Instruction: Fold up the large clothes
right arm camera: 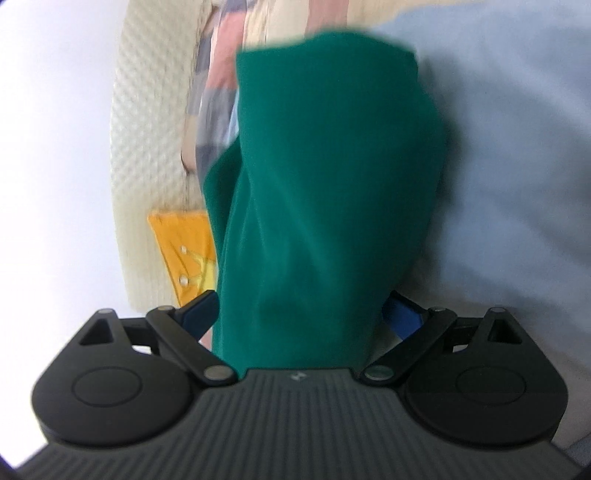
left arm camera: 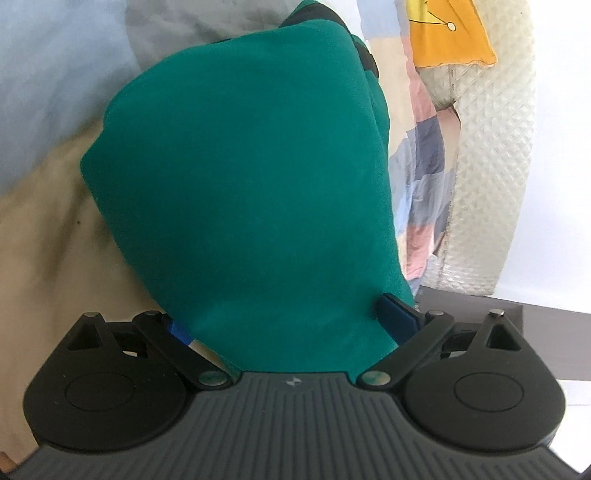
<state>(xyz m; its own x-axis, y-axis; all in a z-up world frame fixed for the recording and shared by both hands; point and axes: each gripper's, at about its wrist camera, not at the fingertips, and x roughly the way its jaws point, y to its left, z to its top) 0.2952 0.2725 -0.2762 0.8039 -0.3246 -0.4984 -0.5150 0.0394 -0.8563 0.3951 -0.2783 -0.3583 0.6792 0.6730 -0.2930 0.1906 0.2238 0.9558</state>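
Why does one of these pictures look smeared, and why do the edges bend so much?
Right wrist view: the green garment and quilted mattress edge are motion-blurred, and the white area at left is washed out. Left wrist view: sharper, the green garment crisp-edged, though the fisheye lens curves the mattress edge there too.

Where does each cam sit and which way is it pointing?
Left wrist: on the left gripper, looking along its blue fingers into the green garment between them; mattress edge at right. No hand visible.
Right wrist: on the right gripper, facing the same green garment; mattress edge at left. No hand visible.
Shared: green garment, mattress edge, orange cloth, patchwork sheet.
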